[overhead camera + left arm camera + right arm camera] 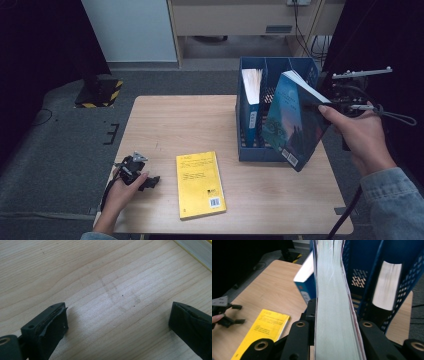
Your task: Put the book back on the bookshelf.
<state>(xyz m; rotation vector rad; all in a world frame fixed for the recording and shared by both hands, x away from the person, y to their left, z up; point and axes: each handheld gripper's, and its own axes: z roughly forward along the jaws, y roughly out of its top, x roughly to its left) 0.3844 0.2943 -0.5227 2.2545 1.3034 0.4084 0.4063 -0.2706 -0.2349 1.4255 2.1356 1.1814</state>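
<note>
A dark blue book [292, 120] hangs tilted in the air in front of the blue file holder [250, 150], with my right gripper [327, 102] shut on its upper corner. In the right gripper view the jaws clamp both covers, and the book's page edge [334, 302] runs up the middle between my right gripper's [333, 325] jaws. A yellow book [199, 184] lies flat on the wooden table [165, 120]. To its left my left gripper [147, 181] rests on the table; its jaws [117, 320] stand wide apart over bare wood.
The file holder [387, 255] stands at the table's back right and holds a blue book with fanned white pages [251, 95]; another book's pages [387, 285] show in a neighbouring slot. The yellow book's edge [197, 247] lies just beyond my left gripper. Dark floor surrounds the table.
</note>
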